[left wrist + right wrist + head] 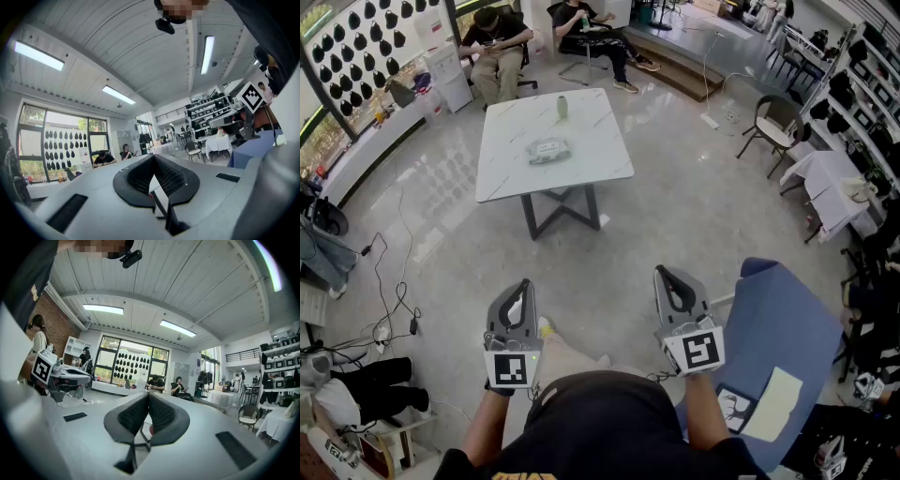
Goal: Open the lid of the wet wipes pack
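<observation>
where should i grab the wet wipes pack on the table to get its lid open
Probably the lid on its top face, from above: the wet wipes pack lies flat on the table, so only its top and thin edges are exposed. Which lid edge lifts is too small to tell.
</observation>
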Demonstrator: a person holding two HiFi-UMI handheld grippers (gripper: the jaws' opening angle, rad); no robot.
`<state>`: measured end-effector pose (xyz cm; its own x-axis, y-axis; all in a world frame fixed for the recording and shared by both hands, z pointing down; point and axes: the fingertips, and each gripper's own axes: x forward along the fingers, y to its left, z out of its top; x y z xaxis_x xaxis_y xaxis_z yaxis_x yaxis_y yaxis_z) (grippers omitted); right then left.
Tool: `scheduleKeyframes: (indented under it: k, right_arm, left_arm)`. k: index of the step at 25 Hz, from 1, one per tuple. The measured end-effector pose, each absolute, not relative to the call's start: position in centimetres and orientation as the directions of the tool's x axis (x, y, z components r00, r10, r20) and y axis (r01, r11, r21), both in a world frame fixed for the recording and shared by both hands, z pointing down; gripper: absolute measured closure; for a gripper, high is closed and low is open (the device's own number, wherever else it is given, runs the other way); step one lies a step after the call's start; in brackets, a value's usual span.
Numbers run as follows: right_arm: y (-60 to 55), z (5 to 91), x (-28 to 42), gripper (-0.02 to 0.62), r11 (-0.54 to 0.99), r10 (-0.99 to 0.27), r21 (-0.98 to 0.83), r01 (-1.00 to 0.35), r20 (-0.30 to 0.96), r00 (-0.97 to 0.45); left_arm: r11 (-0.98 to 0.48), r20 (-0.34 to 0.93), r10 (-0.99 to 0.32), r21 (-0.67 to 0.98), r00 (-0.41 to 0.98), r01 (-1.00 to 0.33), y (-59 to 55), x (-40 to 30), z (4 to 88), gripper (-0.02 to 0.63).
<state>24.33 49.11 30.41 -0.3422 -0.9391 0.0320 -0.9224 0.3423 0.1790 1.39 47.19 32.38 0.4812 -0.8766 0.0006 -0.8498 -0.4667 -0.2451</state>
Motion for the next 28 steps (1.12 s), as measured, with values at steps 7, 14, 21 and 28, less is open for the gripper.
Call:
scheduleKeyframes:
  k: [7,14,21,28]
  right_arm:
    - [47.0,30.4,23.6,0.594,0.356,-0.934,0.208,-0.911,0.038,-0.356]
    - [47.9,30.9,23.3,0.594,0.358,-0.933,0.195,-0.913,0.032,-0.359]
    - [48.1,30.5,22.9,0.592,0.356,-0.932,0.212,-0.910,0.010,-0.362]
    - [48.1,30.6,22.4,0.567,0.356,-0.930,0.218,-0.909,-0.017,-0.368]
  left_arm:
    - [-0.465,-0.027,-0.874,-0.241,0.485,-0.852,45.2,1.8,31.5,0.588]
    - [-0.481,0.004,-0.868,-0.249,0.496,-0.840,45.5,1.8,32.4,0.588]
    - [-0.467,-0.006,-0.875,-0.251,0.483,-0.848,45.9,1.4,32.1,0.588]
    - [-0.466,0.009,-0.878,-0.256,0.479,-0.847,46.1,0.7,32.8,0.588]
